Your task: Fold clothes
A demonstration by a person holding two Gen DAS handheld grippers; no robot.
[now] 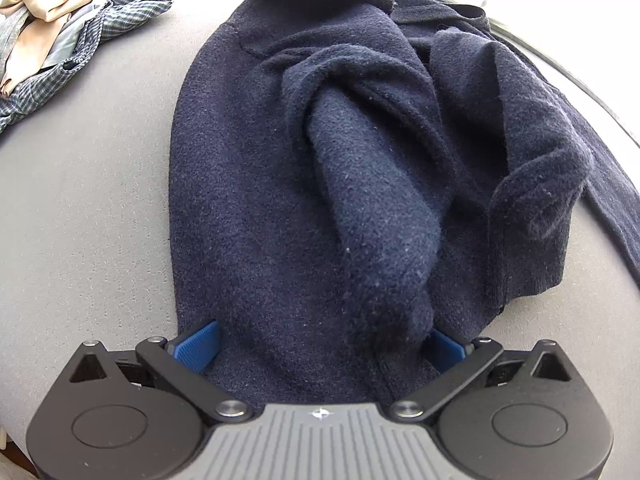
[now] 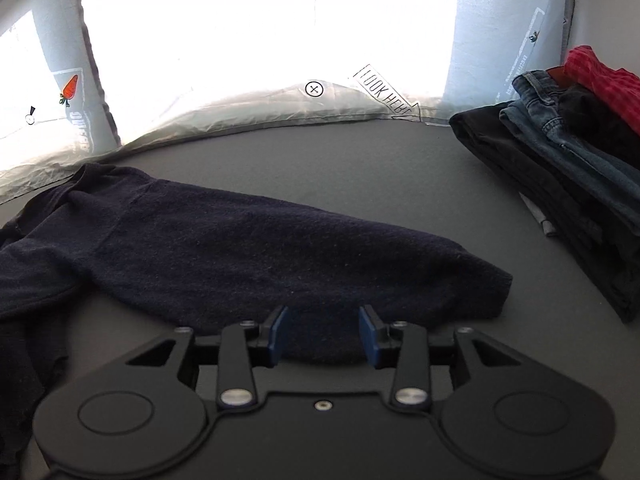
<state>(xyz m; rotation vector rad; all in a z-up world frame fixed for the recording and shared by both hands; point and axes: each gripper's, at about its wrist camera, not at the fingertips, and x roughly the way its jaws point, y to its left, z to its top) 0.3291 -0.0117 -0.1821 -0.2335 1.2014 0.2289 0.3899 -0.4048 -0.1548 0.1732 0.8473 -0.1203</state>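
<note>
— Where's the sweater (image 1: pixel 280 184)?

— Spread ahead of both my tools, long axis running away from my left gripper (image 1: pixel 320 346), whose jaws stand wide over its hem.

— And the right?

— My right gripper (image 2: pixel 325 338) is parted, pads clear, the sleeve (image 2: pixel 280 256) lying crosswise just ahead, so it's nearer that.

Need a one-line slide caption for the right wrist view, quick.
Right gripper open over the navy sweater sleeve, folded clothes stack at right.
</note>
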